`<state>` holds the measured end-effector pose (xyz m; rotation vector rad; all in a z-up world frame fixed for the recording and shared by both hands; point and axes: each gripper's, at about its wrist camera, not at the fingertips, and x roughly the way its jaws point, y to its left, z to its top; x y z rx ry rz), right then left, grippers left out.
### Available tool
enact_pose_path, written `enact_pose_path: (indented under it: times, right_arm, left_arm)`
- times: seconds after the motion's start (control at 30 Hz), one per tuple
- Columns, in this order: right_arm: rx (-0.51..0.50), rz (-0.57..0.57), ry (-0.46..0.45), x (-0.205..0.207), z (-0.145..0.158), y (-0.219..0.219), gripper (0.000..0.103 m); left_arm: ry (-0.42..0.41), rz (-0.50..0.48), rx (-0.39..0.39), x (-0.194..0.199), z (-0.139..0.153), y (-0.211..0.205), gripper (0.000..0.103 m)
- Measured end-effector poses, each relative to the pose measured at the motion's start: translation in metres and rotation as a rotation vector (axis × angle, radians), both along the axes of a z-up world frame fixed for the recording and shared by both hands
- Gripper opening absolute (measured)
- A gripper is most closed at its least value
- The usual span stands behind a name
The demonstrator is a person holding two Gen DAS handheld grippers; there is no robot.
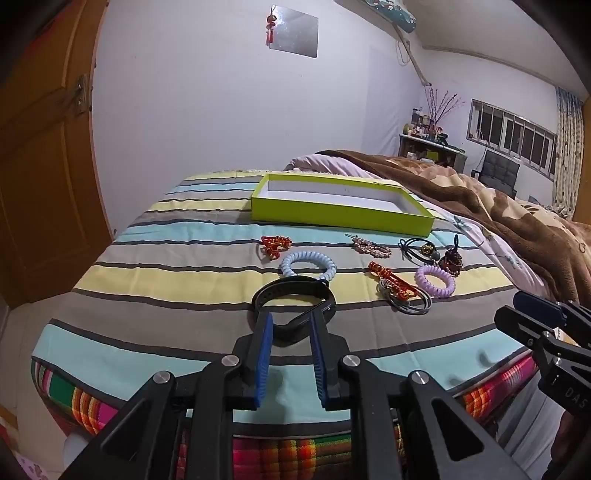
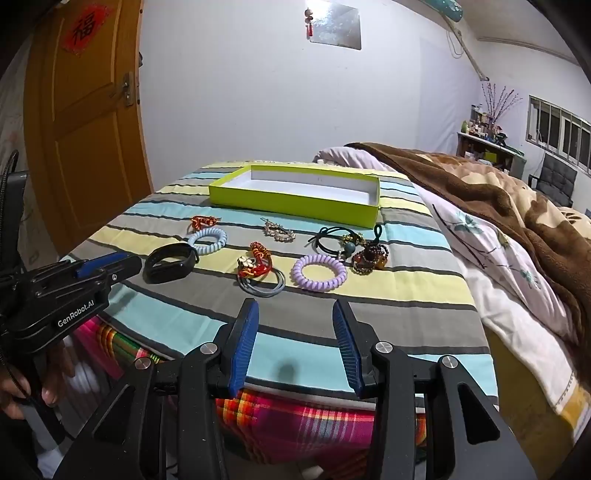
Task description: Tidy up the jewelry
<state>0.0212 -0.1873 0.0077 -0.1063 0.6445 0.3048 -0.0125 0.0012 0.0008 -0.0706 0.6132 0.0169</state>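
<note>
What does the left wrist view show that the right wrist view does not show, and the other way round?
Only the left wrist view: the left gripper from behind, its blue fingers on either side of the black wristband, whose near part lies between them.

Only the right wrist view: the red paper sign on the wooden door, a hand holding the left gripper's handle, and the right gripper open over bare striped sheet.

Both: the green box, open and empty, the light blue coil tie, the purple coil tie and the brown blanket.
</note>
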Motion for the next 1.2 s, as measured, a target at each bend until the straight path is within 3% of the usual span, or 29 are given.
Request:
enact_pose_path:
  times: [1.2]
  right_arm:
    - [-0.002,0.0,0.003,0.0004,-0.0009,0.0003,0.043]
  left_arm:
    - [-0.002,0.006,0.016,-0.0016,0.0003,-0.0053,0.02]
